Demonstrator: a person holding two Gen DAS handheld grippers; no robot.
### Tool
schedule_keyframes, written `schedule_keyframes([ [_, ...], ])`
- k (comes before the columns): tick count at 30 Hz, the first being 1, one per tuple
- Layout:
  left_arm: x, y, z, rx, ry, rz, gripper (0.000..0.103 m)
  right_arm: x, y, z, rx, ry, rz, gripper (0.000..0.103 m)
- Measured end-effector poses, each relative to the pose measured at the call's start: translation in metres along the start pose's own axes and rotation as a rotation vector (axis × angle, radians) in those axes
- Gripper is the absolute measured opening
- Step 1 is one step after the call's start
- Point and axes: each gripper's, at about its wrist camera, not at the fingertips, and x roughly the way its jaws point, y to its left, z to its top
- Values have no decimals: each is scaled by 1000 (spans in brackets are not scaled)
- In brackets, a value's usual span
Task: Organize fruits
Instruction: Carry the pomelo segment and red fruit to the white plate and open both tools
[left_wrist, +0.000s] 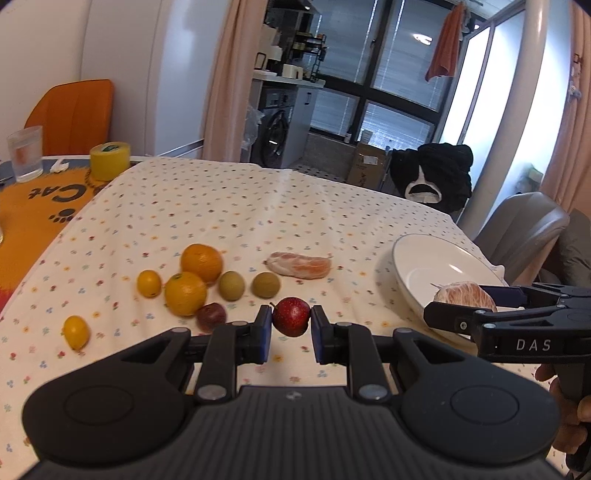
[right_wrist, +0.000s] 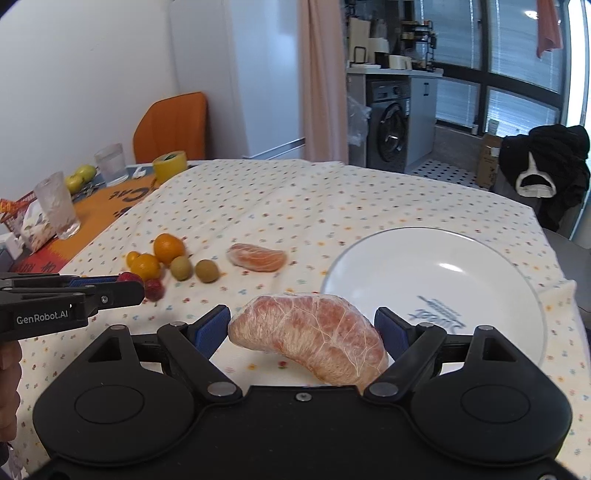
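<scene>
Progress is slim: your white plate (right_wrist: 436, 258) holds no fruit lying free in it yet, so the sorting has barely begun.

Your left claw (left_wrist: 291, 323) sits with its blue pads either side of a small red apple-like fruit (left_wrist: 291, 316), both pads touching its skin, so you appear to hold it just above the cloth. Whether it is lifted or resting on the bench (left_wrist: 207, 206) is hard to say from this angle.

Your right claw (right_wrist: 303, 330) carries a peeled pomelo segment (right_wrist: 314, 332), held across the jaws. In the left view it hangs over the near rim of the plate, not set down.

Left on the flowered cloth:
- a second peeled segment (left_wrist: 301, 264), lying alone between the plate and the cluster
- two oranges (left_wrist: 201, 261), touching each other
- two small green round fruits (left_wrist: 232, 285), side by side
- two kumquats (left_wrist: 149, 283), one near the oranges and one apart at the left edge
- a darker red fruit (left_wrist: 211, 316), just beside the nearer orange

By my reading, nine pieces wait, and two are in hand.
</scene>
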Motion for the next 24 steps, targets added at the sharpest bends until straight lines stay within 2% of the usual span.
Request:
schedule_keyframes([
  [24, 32, -80, 18, 128, 11, -109, 21, -25, -76, -19, 125, -46, -91, 82],
])
